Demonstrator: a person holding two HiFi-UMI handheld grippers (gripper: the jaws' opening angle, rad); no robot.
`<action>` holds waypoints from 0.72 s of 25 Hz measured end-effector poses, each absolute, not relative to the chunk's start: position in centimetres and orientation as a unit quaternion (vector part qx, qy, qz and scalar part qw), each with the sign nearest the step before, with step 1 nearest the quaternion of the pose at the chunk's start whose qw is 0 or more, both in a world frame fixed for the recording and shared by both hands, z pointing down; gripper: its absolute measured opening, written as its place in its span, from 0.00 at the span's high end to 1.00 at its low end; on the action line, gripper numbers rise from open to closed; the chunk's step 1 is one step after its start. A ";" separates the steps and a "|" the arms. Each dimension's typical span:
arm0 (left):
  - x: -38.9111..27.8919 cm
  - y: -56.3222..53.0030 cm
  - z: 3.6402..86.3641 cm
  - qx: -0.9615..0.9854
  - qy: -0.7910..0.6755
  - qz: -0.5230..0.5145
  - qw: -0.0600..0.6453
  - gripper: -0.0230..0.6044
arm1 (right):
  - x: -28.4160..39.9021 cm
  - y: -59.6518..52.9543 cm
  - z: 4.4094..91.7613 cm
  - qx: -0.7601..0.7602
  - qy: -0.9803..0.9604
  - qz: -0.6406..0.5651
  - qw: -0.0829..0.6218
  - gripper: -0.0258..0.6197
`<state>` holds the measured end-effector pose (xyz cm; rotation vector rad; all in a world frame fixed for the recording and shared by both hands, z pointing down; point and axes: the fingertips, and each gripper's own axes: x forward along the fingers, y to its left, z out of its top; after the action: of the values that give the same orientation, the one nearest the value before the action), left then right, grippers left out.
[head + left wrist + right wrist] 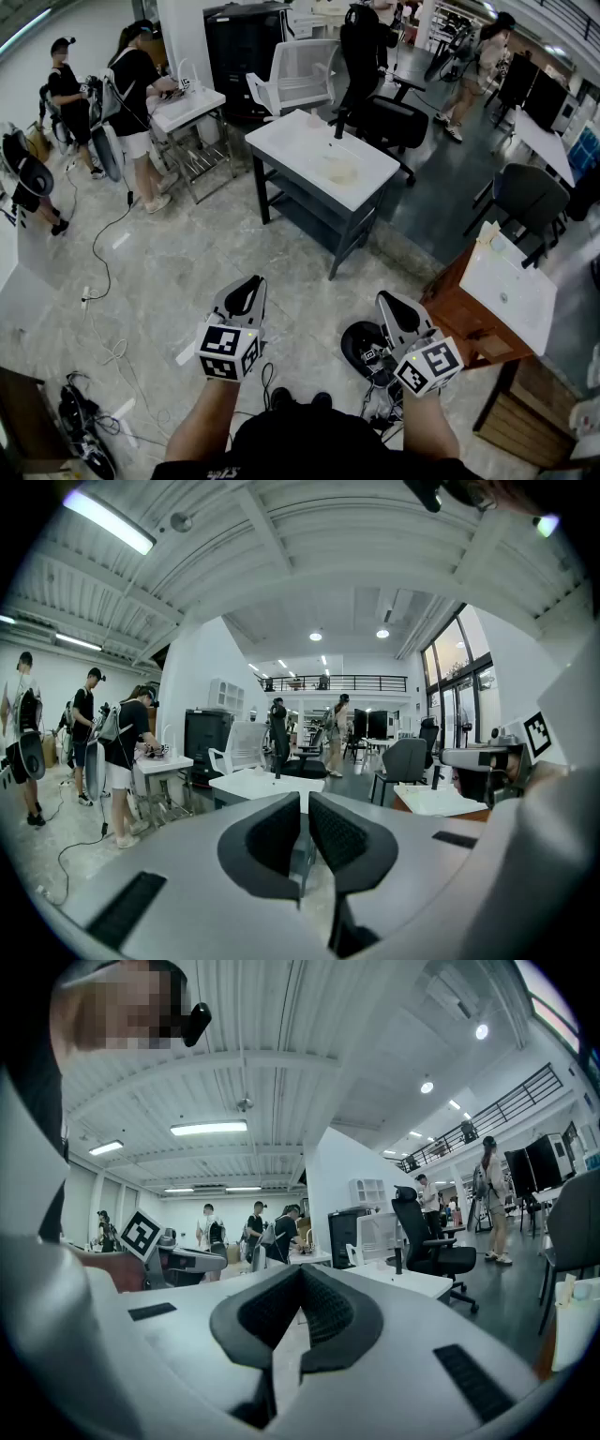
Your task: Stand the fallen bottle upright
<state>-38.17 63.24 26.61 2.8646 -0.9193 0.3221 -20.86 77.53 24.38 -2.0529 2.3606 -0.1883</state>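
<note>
A white table (281, 141) stands a few steps ahead of me on the tiled floor. On its top lies a pale, see-through object (342, 172) that looks like the fallen bottle; it is too faint to be sure. Both grippers are held low in front of my body, far short of the table. My left gripper (251, 284) (305, 803) is shut, with only a thin slit between the pads and nothing in it. My right gripper (386, 300) (302, 1274) is shut and empty, its tips touching. The same table (253, 782) (412, 1282) appears beyond the jaws in both gripper views.
A black office chair (375, 103) and a white chair (300, 75) stand behind the table. A wooden desk with a white top (506, 281) is close at my right. People work at a small table (187, 108) to the left. Cables (103, 272) trail over the floor.
</note>
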 end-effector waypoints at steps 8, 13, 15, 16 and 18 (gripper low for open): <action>-36.9 63.2 26.5 0.945 -0.305 0.105 0.061 0.90 | -19.5 78.5 25.3 -0.658 0.750 -0.071 0.005 0.95; -36.5 63.3 26.6 0.943 -0.310 0.107 0.064 0.90 | -18.6 78.6 24.9 -0.655 0.753 -0.068 0.005 0.95; -36.1 63.4 26.7 0.941 -0.313 0.107 0.068 0.90 | -18.9 78.7 24.9 -0.637 0.768 -0.069 0.000 0.94; -35.9 63.6 26.8 0.941 -0.315 0.106 0.070 0.90 | -19.2 78.8 25.0 -0.626 0.776 -0.069 -0.003 0.94; -35.4 63.9 26.9 0.940 -0.318 0.103 0.071 0.90 | -19.5 79.0 25.1 -0.611 0.789 -0.069 -0.004 0.94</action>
<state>-35.37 63.92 26.85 2.8267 -0.9550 0.3109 -19.48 78.99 25.13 -1.9229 2.4839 -0.2167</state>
